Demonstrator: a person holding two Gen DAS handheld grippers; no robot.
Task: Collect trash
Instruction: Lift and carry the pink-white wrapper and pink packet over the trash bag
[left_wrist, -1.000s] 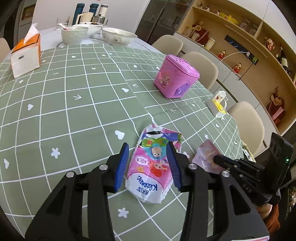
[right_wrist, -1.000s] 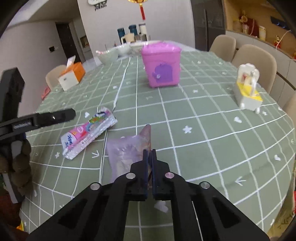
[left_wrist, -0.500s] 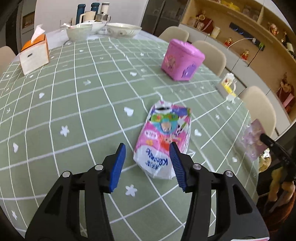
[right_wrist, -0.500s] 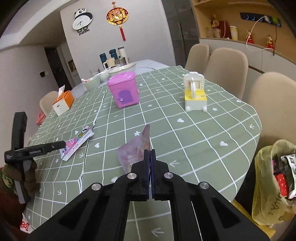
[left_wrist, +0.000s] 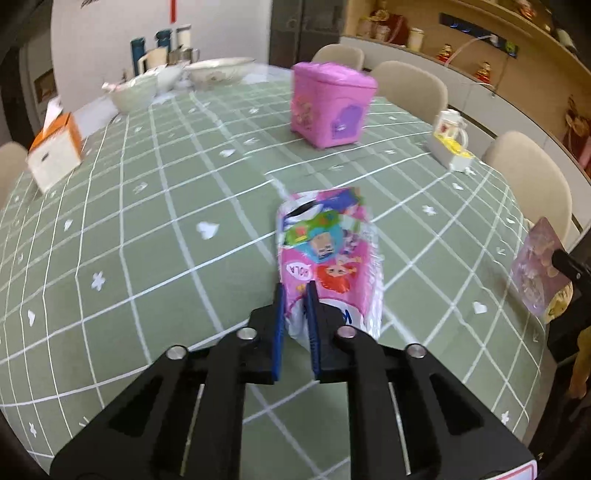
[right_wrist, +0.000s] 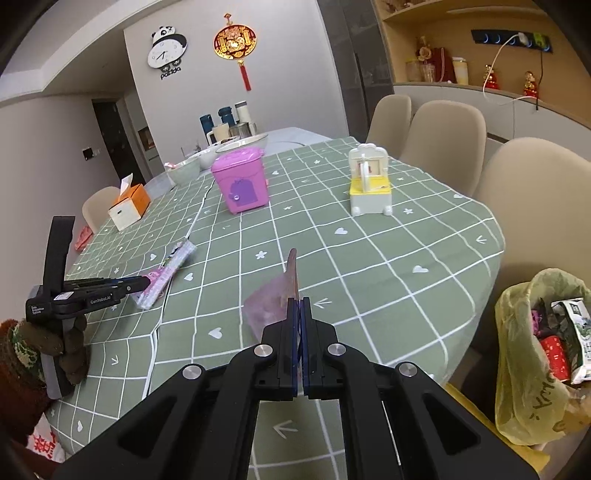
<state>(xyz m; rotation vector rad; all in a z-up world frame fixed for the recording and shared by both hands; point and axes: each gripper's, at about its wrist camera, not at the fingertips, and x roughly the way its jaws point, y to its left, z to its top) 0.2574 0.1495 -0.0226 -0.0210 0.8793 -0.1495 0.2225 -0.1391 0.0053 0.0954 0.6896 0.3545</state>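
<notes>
My left gripper (left_wrist: 294, 295) is shut on the near end of a pink cartoon-printed tissue pack (left_wrist: 327, 254) lying on the green checked tablecloth (left_wrist: 166, 229). The pack and left gripper also show in the right wrist view (right_wrist: 166, 275). My right gripper (right_wrist: 297, 306) is shut on a small purple wrapper (right_wrist: 273, 302), held above the table's near edge. The wrapper shows at the right of the left wrist view (left_wrist: 537, 273). A yellow-green trash bag (right_wrist: 532, 365) holding several wrappers hangs open beside the table at the lower right.
A pink toy bin (right_wrist: 242, 181), a white and yellow toy (right_wrist: 369, 184), an orange tissue box (right_wrist: 129, 206) and bowls (left_wrist: 140, 88) stand on the table. Beige chairs (right_wrist: 447, 140) line the right side.
My left gripper has closed on the pink pack's near end. My right gripper has lifted the purple wrapper and drawn back toward the table's edge, bringing the trash bag into view.
</notes>
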